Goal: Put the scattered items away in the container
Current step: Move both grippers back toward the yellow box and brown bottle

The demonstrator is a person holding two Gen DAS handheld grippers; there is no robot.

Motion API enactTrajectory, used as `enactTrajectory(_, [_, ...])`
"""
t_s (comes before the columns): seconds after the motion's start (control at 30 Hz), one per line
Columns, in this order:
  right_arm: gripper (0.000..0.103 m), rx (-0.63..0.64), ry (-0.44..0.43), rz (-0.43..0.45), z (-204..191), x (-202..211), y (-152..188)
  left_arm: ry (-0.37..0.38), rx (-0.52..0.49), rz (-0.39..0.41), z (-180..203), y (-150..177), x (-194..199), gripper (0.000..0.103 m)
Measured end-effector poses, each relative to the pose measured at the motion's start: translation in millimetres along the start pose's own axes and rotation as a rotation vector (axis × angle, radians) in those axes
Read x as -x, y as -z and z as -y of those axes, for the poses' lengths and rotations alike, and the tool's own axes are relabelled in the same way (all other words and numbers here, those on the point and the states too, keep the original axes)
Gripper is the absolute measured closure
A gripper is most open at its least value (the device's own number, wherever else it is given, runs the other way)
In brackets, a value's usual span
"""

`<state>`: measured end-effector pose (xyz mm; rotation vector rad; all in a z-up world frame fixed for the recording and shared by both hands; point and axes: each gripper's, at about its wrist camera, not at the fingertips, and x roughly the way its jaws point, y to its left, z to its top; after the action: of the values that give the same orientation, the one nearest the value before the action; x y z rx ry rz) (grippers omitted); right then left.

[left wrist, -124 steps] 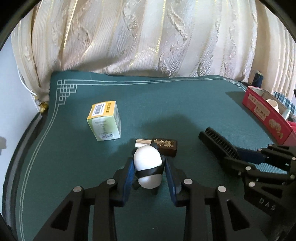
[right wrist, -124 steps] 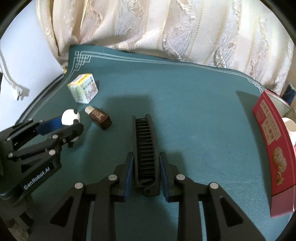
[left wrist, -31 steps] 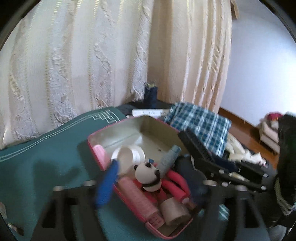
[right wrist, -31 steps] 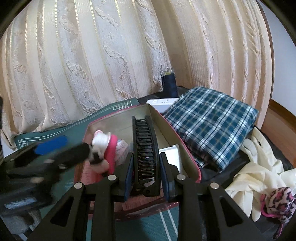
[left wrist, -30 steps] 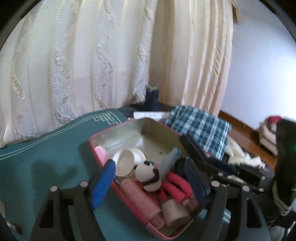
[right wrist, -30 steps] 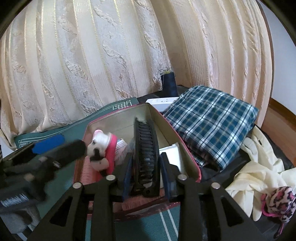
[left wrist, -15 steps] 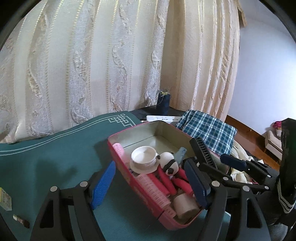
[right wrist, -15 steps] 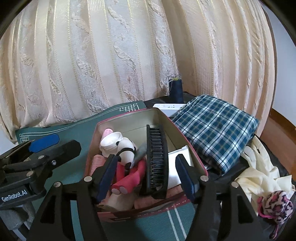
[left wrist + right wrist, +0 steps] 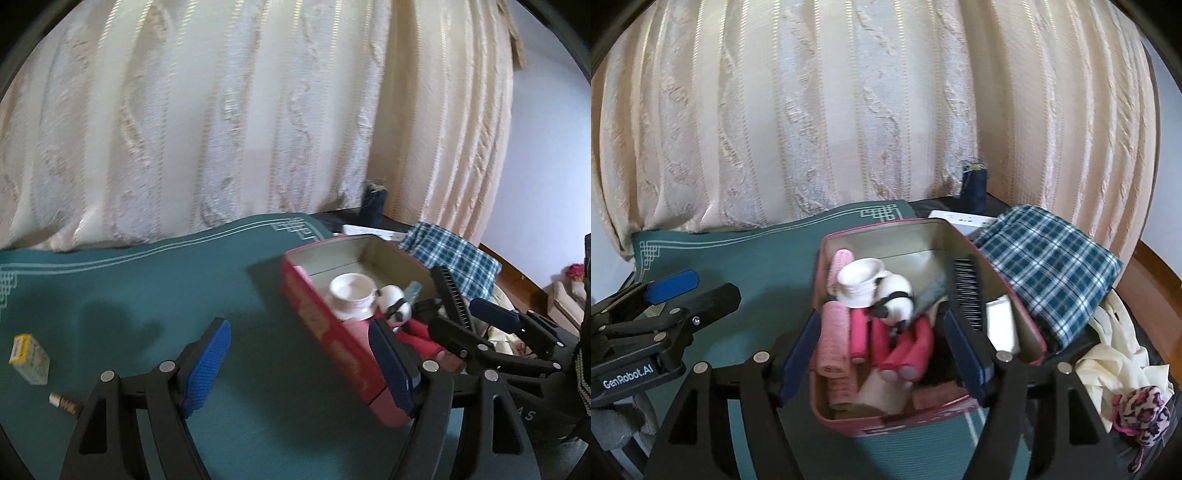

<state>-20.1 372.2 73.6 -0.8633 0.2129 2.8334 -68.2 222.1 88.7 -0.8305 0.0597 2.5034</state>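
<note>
Since the earlier frame my right claw (image 9: 882, 354) has just been opening; released, the comb (image 9: 967, 291) leans inside the red tin (image 9: 1012, 295) beside the panda (image 9: 897, 295). My left claw (image 9: 299, 365) stands wide, empty.

My jaws wear blue pads on black frames. Below me the bench is covered by a teal cloth (image 9: 746, 266) edged with pale lines and a fret corner. The container (image 9: 1032, 334) is red outside, dull beige inside. In it lie pink rollers (image 9: 836, 328), a white cup (image 9: 858, 282), a black-and-white panda (image 9: 897, 295) and a black comb (image 9: 967, 291). Beside it lies blue-and-white plaid fabric (image 9: 1049, 266). Behind hangs a cream curtain (image 9: 849, 110) with gold stripes.
</note>
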Motion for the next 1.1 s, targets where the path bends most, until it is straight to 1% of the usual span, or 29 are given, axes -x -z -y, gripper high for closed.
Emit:
enactTrajectory(0.27, [0.030,0.052,-0.017,-0.013,-34,-2,1,-0.046,0.048,-0.002,-37,12,17,0.024])
enactTrajectory(0.6, [0.029,0.110,-0.061,-0.036,-81,-5,5,-0.098,0.107,-0.002,-83,28,37,0.024])
enactTrajectory(0.83, [0.029,0.126,-0.103,-0.070,-109,-13,8,-0.130,0.139,0.000,-114,38,50,0.024])
enactTrajectory(1.0, [0.029,0.139,-0.147,-0.099,-125,-18,13,-0.167,0.192,-0.022,-150,52,58,0.024])
enactTrajectory(1.1, [0.029,0.148,-0.167,-0.116,-136,-22,16,-0.207,0.236,-0.040,-177,63,62,0.024])
